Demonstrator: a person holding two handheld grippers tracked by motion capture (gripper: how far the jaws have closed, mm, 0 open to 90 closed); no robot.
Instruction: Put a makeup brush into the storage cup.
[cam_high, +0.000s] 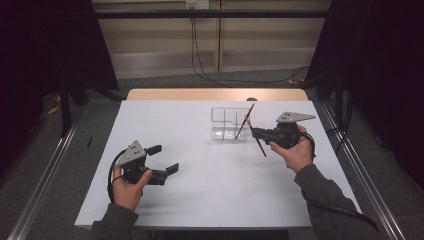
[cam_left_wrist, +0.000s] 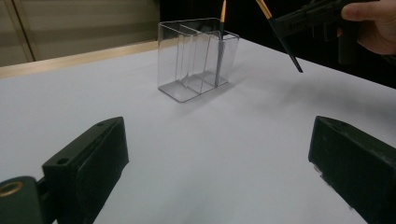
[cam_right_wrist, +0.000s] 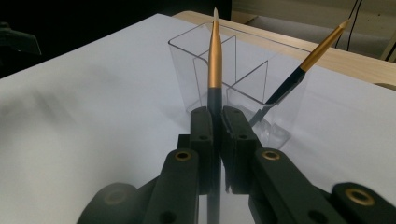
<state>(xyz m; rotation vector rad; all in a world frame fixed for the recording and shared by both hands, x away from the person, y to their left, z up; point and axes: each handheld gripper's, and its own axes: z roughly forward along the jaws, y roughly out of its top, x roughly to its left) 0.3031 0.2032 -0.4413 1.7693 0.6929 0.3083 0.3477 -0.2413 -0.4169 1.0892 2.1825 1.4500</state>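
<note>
Looking down on the white table (cam_high: 200, 190), largest thing first: it runs from the person's near edge to a wooden strip at the far edge.

Clear plastic organizer (cam_high: 229, 124): stands upright toward the far edge, right of the middle, divided into compartments. One brush (cam_high: 245, 120) already leans in its right-hand compartment, tip up and tilted over the rim.

Left gripper (cam_high: 162, 161): held low over the near-left part of the table, jaws wide apart, nothing between them; bare table shows between them in the left gripper view.

Right gripper (cam_high: 256, 133): held just right of the organizer, off the table. Jaws pressed together on a second brush (cam_right_wrist: 214, 60), clamped on the dark handle just below the gold ferrule. In the right gripper view the tip points up, in line with the organizer behind it; from above, the tail of the handle hangs down and back toward the near edge.

Handling judgement: the brush looks light, thin and stiff, with a smooth lacquered handle that could pivot or slide in the pads. The mid-handle hold near the ferrule seems sound; the bristle tip is the delicate part and is best kept clear of the organizer's rim. The organizer itself looks light and easy to nudge or tip.
</note>
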